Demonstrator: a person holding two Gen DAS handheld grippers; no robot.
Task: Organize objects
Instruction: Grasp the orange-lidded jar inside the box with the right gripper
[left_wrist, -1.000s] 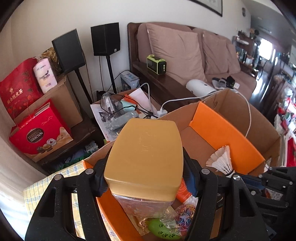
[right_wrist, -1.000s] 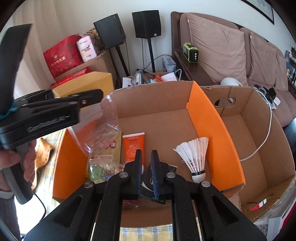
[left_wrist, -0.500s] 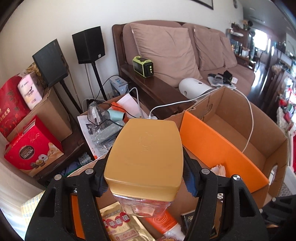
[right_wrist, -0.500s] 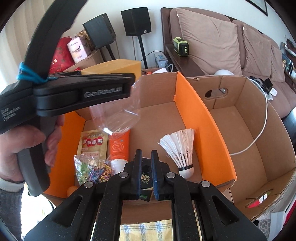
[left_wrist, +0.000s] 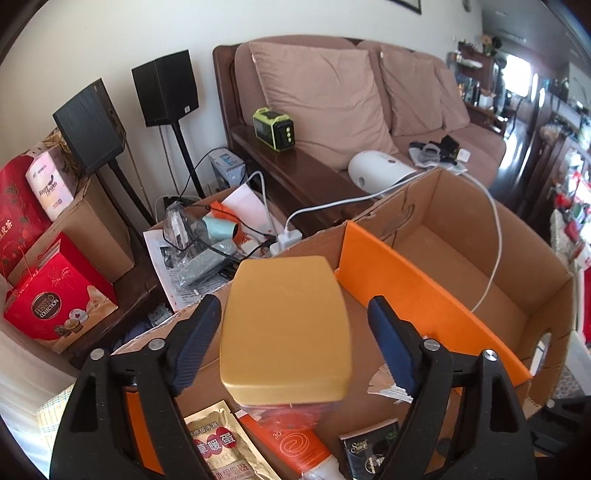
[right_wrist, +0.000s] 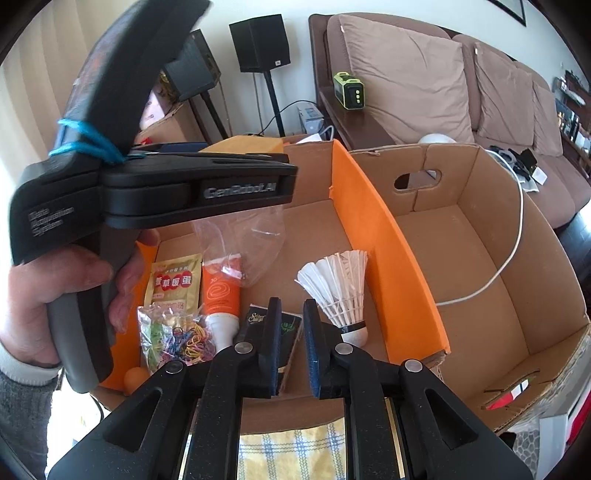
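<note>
Left gripper (left_wrist: 291, 339) jaws opening clear of gold-lidded clear plastic jar (left_wrist: 286, 328): may topple onto orange tube (right_wrist: 221, 291); right gripper (right_wrist: 291, 339) opening slightly, empty.

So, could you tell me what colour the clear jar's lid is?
Mustard yellow lid, clearest from the left wrist.

My left gripper (left_wrist: 291, 325) has swung over the cardboard box (left_wrist: 480, 236); its jaws, clamped on the yellow-lidded jar (left_wrist: 286, 332) a second ago, are opening, pads now clear of the lid. My right gripper's (right_wrist: 291, 347) jaws are opening slightly, nothing between them.
</note>
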